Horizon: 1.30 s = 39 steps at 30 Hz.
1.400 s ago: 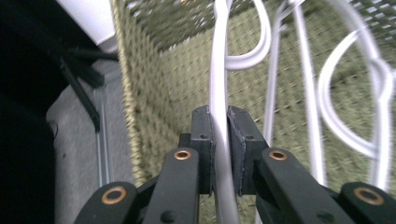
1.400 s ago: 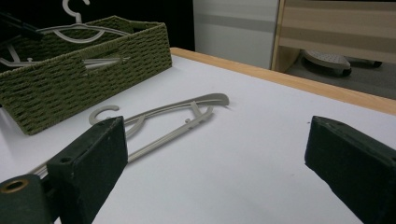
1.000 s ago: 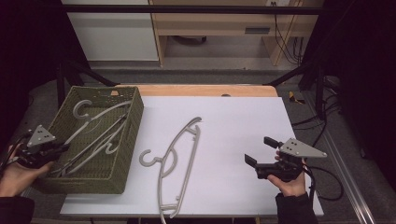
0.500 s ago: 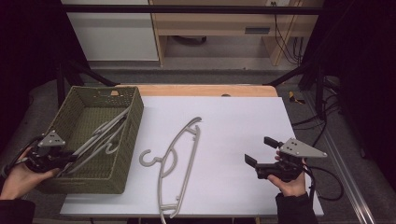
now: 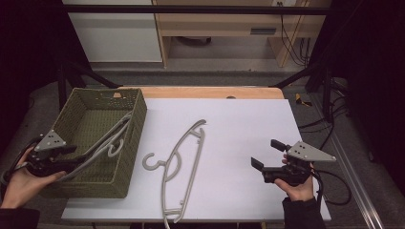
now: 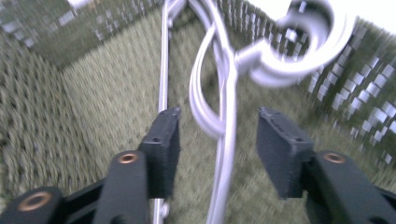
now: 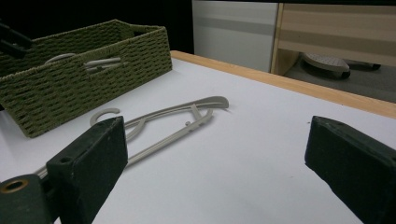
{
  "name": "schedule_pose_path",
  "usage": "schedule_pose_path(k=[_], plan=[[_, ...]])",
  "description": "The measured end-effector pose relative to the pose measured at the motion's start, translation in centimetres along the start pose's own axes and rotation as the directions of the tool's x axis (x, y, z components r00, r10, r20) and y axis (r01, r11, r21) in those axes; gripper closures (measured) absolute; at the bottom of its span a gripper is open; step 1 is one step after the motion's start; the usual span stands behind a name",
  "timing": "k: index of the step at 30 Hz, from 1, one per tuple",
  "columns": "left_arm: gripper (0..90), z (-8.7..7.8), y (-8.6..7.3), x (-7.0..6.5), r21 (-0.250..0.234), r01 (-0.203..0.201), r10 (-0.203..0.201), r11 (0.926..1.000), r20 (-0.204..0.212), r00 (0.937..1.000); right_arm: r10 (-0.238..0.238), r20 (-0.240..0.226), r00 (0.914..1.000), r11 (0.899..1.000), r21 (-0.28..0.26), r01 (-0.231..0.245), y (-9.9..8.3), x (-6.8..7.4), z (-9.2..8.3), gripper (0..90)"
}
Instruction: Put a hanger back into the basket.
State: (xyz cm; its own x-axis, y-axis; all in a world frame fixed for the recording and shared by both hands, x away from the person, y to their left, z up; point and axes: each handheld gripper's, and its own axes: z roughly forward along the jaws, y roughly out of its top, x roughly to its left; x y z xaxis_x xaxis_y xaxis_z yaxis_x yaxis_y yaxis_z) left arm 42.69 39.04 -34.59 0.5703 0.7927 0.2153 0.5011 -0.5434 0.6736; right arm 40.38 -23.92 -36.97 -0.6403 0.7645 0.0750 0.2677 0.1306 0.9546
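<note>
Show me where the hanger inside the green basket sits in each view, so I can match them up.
High view: the hanger in the basket lies slantwise, left of centre, hook by the basket's right wall.
Left gripper view: its pale bars run up between the open fingers, untouched by them; hook blurred at top right.
Right gripper view: a bit of it peeks over the rim, upper left.
Shared landmark: the green woven basket.

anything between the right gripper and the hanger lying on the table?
No. In the high view, bare white table separates the right gripper from the hanger. The right gripper view agrees: its open jaws frame only tabletop before the hanger.
</note>
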Motion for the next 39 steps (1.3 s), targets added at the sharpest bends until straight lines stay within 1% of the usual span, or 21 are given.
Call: schedule_pose_path(k=[2, 3, 4, 8, 11, 16, 18, 20, 21, 24, 26, 27, 28, 29, 30, 31, 32, 34, 35, 37, 39], plan=[[44.0, -0.4, 0.6, -0.5, -0.051, 0.008, -0.008, 0.9987, 0.003, 1.0, 0.0, 0.001, 1.0, 1.0, 0.001, 0.0, 0.0, 0.0, 0.0, 6.0], [42.5, -0.5, 0.9, -0.9, -0.087, 0.029, -0.029, 0.9958, 0.003, 0.9996, 0.0, 0.0, 1.0, 1.0, 0.001, 0.0, 0.0, 0.0, 0.0, 6.0], [40.3, -0.6, 1.2, -1.2, -0.108, 0.038, -0.038, 0.9934, 0.003, 0.9993, -0.001, 0.001, 1.0, 1.0, 0.001, 0.001, 0.0, 0.0, 0.0, 6.0], [34.7, -1.1, 2.4, -2.7, -0.199, 0.068, -0.066, 0.9776, 0.016, 0.9977, -0.002, 0.0, 1.0, 1.0, 0.001, 0.002, 0.0, 0.0, 0.0, 5.9], [31.1, -1.2, 3.3, -4.2, -0.257, 0.088, -0.08, 0.9623, 0.041, 0.9959, 0.002, 0.001, 1.0, 1.0, 0.001, -0.002, 0.0, -0.1, 0.0, 5.9], [23.8, -0.9, 4.6, -6.9, -0.32, 0.111, -0.092, 0.941, 0.075, 0.993, -0.001, 0.001, 1.0, 1.0, 0.003, 0.001, 0.0, -0.1, 0.0, 5.8], [21.9, -0.6, 5.0, -8.0, -0.345, 0.136, -0.106, 0.9288, 0.103, 0.989, 0.002, 0.003, 1.0, 1.0, 0.002, -0.002, 0.0, 0.0, 0.0, 5.7], [19.4, -0.3, 5.4, -9.0, -0.364, 0.142, -0.106, 0.9206, 0.118, 0.9874, 0.003, 0.005, 1.0, 1.0, 0.003, -0.003, -0.1, -0.1, 0.0, 5.6], [18.3, -0.1, 5.5, -9.5, -0.377, 0.146, -0.107, 0.9148, 0.122, 0.9867, 0.005, 0.006, 1.0, 1.0, 0.003, -0.005, -0.1, -0.1, 0.0, 5.5], [15.6, 0.5, 5.9, -10.9, -0.403, 0.173, -0.115, 0.8985, 0.163, 0.9798, 0.004, 0.007, 1.0, 1.0, 0.001, -0.004, 0.0, -0.1, -0.1, 5.5], [14.7, 0.9, 6.0, -11.8, -0.405, 0.18, -0.116, 0.8964, 0.177, 0.9774, 0.005, 0.006, 1.0, 1.0, -0.002, -0.005, 0.0, -0.1, -0.1, 5.5], [14.3, 1.2, 6.0, -12.3, -0.402, 0.183, -0.116, 0.8971, 0.186, 0.9758, 0.004, 0.006, 1.0, 1.0, -0.003, -0.004, 0.0, -0.1, -0.1, 5.4], [14.0, 1.5, 5.9, -12.7, -0.4, 0.192, -0.12, 0.896, 0.199, 0.9727, 0.005, 0.008, 1.0, 1.0, -0.003, -0.005, 0.0, -0.1, -0.1, 5.4], [14.0, 1.8, 5.8, -13.1, -0.402, 0.197, -0.122, 0.8943, 0.204, 0.9714, 0.004, 0.007, 1.0, 1.0, -0.003, -0.004, 0.0, -0.1, -0.1, 5.4], [14.1, 2.2, 5.7, -13.5, -0.399, 0.199, -0.123, 0.8952, 0.208, 0.9704, 0.006, 0.008, 1.0, 1.0, -0.003, -0.006, 0.0, -0.1, -0.1, 5.5], [14.2, 2.5, 5.6, -13.8, -0.387, 0.202, -0.124, 0.8999, 0.217, 0.9683, 0.006, 0.008, 1.0, 1.0, -0.002, -0.006, -0.1, -0.1, -0.1, 5.4], [14.1, 2.8, 5.5, -14.1, -0.374, 0.196, -0.118, 0.9067, 0.22, 0.9683, 0.004, 0.008, 1.0, 1.0, -0.001, -0.004, -0.1, -0.1, -0.1, 5.4], [14.5, 3.4, 5.3, -14.7, -0.365, 0.203, -0.126, 0.9087, 0.223, 0.9666, 0.002, 0.006, 1.0, 1.0, 0.0, -0.002, -0.1, -0.1, -0.1, 5.3], [14.5, 3.8, 5.3, -15.0, -0.354, 0.207, -0.128, 0.9121, 0.235, 0.9636, 0.002, 0.006, 1.0, 1.0, -0.001, -0.002, -0.1, -0.1, -0.1, 5.3], [14.7, 4.4, 5.1, -15.6, -0.34, 0.2, -0.122, 0.9188, 0.238, 0.9635, 0.006, 0.007, 1.0, 1.0, -0.003, -0.006, -0.1, 0.0, -0.2, 5.3], [14.8, 5.1, 5.0, -16.1, -0.319, 0.192, -0.114, 0.9282, 0.247, 0.9623, 0.006, 0.011, 0.9999, 1.0, -0.005, -0.006, -0.1, 0.0, -0.2, 5.3]])
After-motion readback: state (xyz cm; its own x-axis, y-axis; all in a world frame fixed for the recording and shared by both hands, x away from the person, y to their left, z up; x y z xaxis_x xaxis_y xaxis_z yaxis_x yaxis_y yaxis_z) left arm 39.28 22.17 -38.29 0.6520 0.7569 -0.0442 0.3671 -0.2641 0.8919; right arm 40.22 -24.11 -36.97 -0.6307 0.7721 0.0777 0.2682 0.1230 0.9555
